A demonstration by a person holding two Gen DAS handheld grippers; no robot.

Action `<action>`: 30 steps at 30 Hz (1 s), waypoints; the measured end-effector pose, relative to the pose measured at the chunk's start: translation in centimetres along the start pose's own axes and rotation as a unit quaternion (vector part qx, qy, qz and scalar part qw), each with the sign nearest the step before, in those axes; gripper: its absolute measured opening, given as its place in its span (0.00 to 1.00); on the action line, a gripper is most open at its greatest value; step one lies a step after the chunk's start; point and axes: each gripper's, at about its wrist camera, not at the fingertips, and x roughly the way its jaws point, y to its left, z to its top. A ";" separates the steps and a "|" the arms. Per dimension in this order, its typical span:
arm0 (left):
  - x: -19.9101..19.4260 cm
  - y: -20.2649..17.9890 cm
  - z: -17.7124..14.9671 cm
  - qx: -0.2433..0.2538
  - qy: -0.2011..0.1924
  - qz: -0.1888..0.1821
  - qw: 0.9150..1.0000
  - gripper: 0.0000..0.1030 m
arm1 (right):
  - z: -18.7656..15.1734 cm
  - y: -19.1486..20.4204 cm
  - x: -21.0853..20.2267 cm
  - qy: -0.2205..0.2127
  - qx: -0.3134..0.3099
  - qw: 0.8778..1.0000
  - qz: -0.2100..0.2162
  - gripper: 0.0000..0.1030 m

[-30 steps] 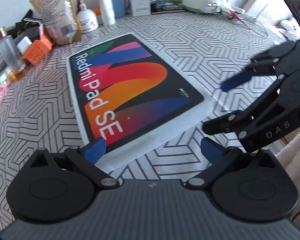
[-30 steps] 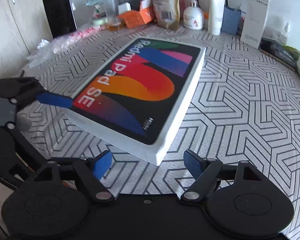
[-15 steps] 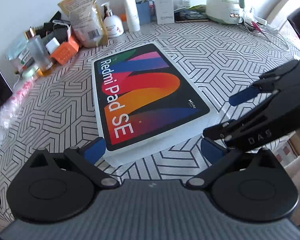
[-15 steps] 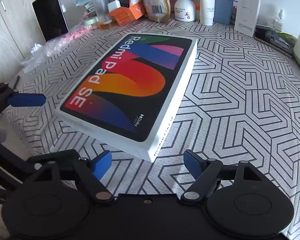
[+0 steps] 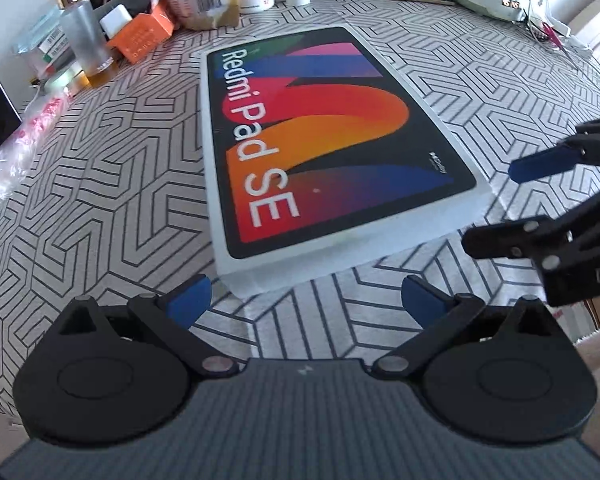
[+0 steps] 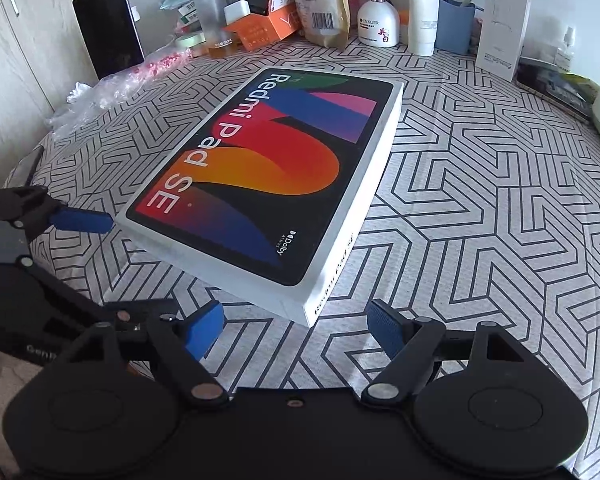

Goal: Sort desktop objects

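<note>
A flat white Redmi Pad SE box (image 5: 332,148) with a colourful lid lies on the patterned tablecloth (image 5: 100,184); it also shows in the right wrist view (image 6: 260,176). My left gripper (image 5: 306,300) is open and empty, just short of the box's near short end. My right gripper (image 6: 296,326) is open and empty, just short of the box's near corner. The right gripper shows at the right edge of the left wrist view (image 5: 548,208). The left gripper shows at the left edge of the right wrist view (image 6: 60,216).
Clutter lines the table's back edge: an orange carton (image 6: 260,28), a brown pouch (image 6: 324,4), a white pump bottle (image 6: 378,20), a white tube (image 6: 424,4), a blue cup (image 6: 454,28), a white leaflet box (image 6: 502,20). A dark tablet (image 6: 108,24) leans at the left.
Both grippers have moved closer to the box, which now fills more of each view. Both stay open. The box has not moved.
</note>
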 end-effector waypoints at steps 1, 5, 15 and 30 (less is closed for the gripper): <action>-0.1 0.0 0.0 -0.001 -0.003 0.002 1.000 1.00 | 0.0 0.0 0.0 0.000 -0.001 1.000 0.000 0.81; -0.3 -0.2 -0.1 0.009 -0.011 0.012 1.000 1.00 | -0.1 0.1 0.0 0.000 -0.003 1.000 0.002 0.81; 0.0 -0.4 0.1 0.016 -0.005 0.011 1.000 1.00 | -0.2 0.4 0.0 0.000 -0.009 1.000 0.005 0.81; -0.4 -2.5 -0.2 0.073 -0.024 0.026 0.997 1.00 | -0.5 0.8 0.0 -0.001 -0.017 1.000 0.010 0.81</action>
